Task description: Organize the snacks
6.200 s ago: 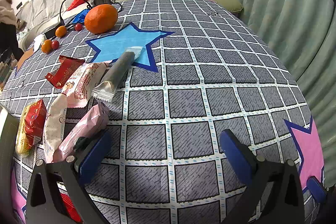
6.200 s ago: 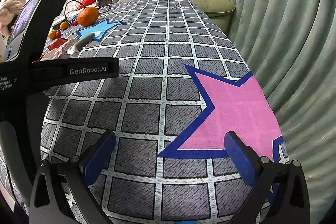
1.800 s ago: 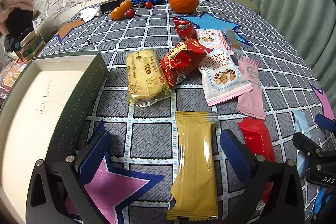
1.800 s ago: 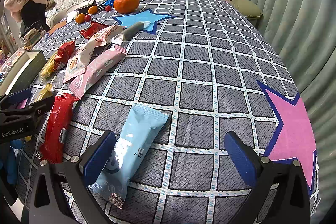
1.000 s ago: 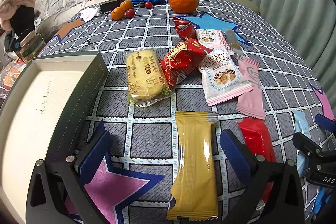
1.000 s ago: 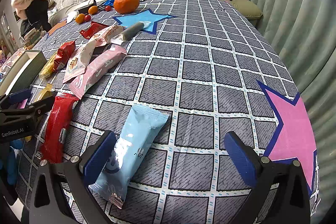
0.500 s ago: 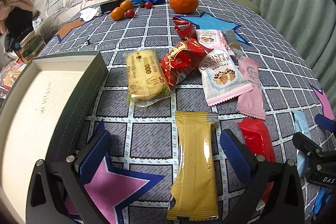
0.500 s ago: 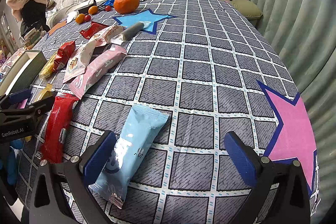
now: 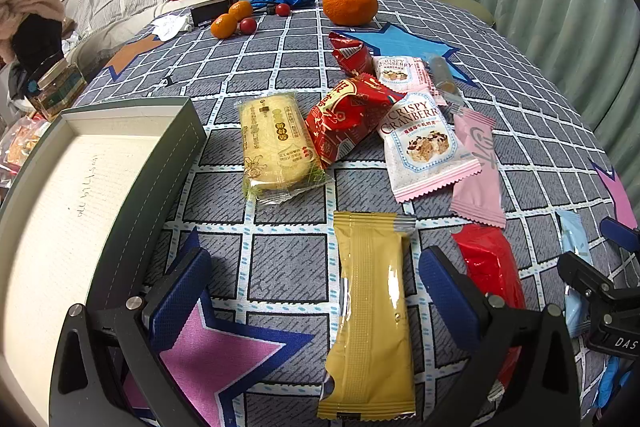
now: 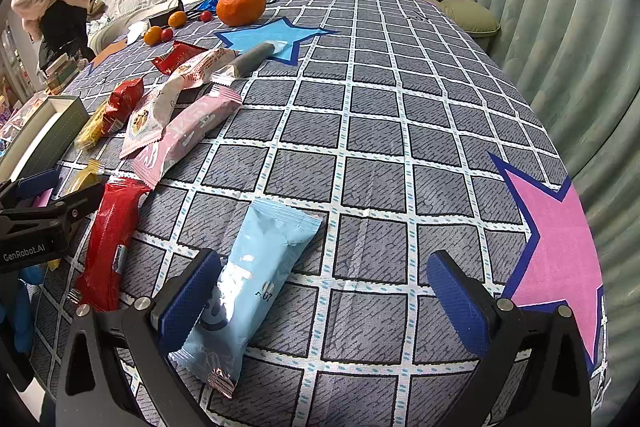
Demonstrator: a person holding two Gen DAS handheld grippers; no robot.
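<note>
Both grippers hover low over the checked tablecloth, fingers apart and empty: left gripper straddling the yellow packet beside the box, right gripper around the blue packet, other snacks strewn beyond.

Checked tablecloth carries scattered snack packets (an orange too) beside a tray.
</note>
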